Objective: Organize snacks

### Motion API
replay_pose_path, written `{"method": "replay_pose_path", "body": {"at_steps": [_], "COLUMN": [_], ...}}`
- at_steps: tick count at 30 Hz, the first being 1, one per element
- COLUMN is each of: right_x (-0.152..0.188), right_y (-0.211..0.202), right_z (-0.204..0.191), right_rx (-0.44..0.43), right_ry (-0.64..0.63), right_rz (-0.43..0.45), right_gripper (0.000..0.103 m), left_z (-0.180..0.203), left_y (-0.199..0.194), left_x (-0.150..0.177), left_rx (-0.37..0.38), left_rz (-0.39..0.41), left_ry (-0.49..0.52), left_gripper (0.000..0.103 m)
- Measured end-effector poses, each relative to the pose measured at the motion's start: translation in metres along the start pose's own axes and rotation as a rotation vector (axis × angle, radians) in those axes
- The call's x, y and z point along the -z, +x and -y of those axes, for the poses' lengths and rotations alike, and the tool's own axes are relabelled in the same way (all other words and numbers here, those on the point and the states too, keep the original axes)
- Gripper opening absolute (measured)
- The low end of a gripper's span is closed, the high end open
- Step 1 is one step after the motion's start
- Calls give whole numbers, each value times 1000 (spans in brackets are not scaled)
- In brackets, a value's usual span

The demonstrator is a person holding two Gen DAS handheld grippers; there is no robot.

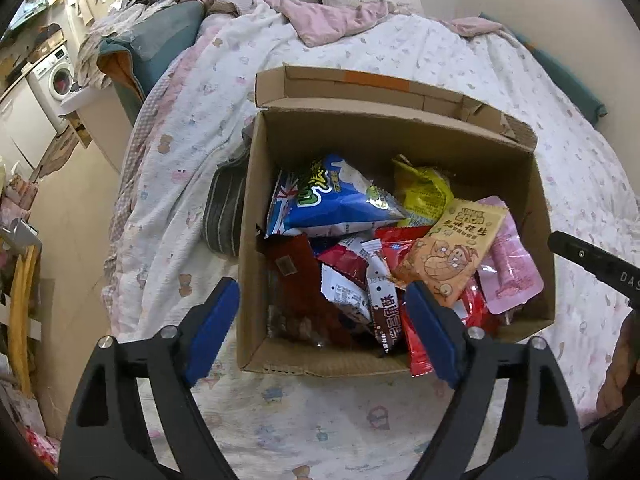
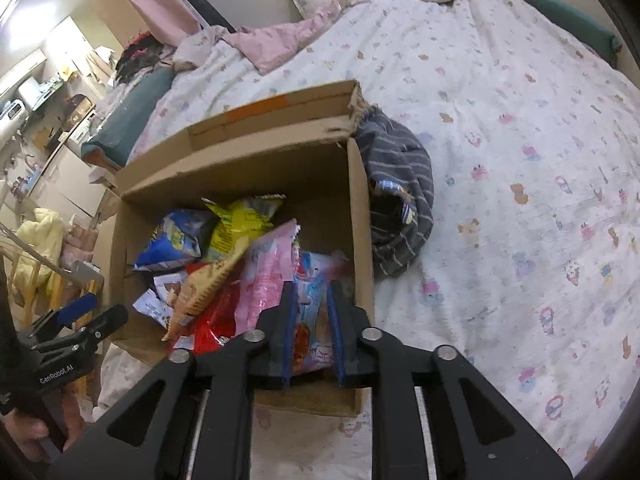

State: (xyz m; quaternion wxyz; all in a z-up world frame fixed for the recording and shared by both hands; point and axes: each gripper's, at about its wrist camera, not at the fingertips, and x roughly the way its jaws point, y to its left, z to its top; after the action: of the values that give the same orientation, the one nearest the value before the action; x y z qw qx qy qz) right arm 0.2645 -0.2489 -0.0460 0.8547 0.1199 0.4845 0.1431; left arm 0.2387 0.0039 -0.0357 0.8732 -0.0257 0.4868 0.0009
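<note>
Open brown cardboard box [image 1: 400,140] is seen mid-frame on the patterned white bedsheet [image 1: 520,92], filled with loose foil snack packets [image 1: 344,208]. These are judged light, crinkly, slippery; best pinched by a flat sealed edge. Left gripper [image 1: 320,332] is pitched down over the box's lower edge, jaws spread wide, nothing held. Right gripper [image 2: 312,312], lower centre, stands slightly parted around a blue-red packet [image 2: 312,332]; contact cannot be told.

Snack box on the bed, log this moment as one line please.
cardboard box: open on bed, full of snack packets | left claw: open, empty, over box | right claw: narrowly open around light-blue packet
</note>
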Motion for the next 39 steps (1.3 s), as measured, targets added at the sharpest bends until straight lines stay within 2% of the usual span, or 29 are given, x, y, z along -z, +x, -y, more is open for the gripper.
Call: {"method": "replay_pose_path", "body": {"at_steps": [1,2,4,10,14,17,18,19,20,26,30,33,36,39], "right_x": [-1,-1,-1,0,11,22,27,32,38,68,89,103,105,106], "right_y": [-2,-5,-13,-31,-55,-78,-84,-89,-94,-114,-124,-119,-106,-98], "right_z": [-1,-1,-1,-7,-15,-25,-28,-31,-35,-52,-58,-59,-58,-62], "right_rx": [-5,-13,-38,-84,-84,-71,-63,-56,-48,-36,-21,-11,0,36], "right_ry": [-1,3,12,10,-9,-38,-45,-53,-61,-83,-97,-135,-128,-161], "right_rz": [9,24,67,112,168,231,245,256,262,269,320,371,344,357], "right_gripper": [58,80,82,83,97,103,103,103,103,103,103,103,103,103], "left_z": [0,-1,-3,-2,-6,-9,-10,-12,-14,-22,-25,-22,-20,-18], "left_y": [-1,-2,-6,-26,-47,-68,-74,-79,-86,-112,-119,-115,-107,-105], "left_x": [0,0,0,3,9,16,19,23,29,63,82,93,96,95], "left_rx": [2,3,8,20,32,16,5,1,-2,-12,-10,-17,-7,0], "left_rz": [4,6,20,99,171,220,231,236,244,256,257,277,255,277], "left_ry": [0,-3,-16,-7,-29,-30,-36,-45,-61,-79,-94,-83,-80,-76], "left_gripper": [83,83,83,83,83,84,87,98,103,103,103,103,103,103]}}
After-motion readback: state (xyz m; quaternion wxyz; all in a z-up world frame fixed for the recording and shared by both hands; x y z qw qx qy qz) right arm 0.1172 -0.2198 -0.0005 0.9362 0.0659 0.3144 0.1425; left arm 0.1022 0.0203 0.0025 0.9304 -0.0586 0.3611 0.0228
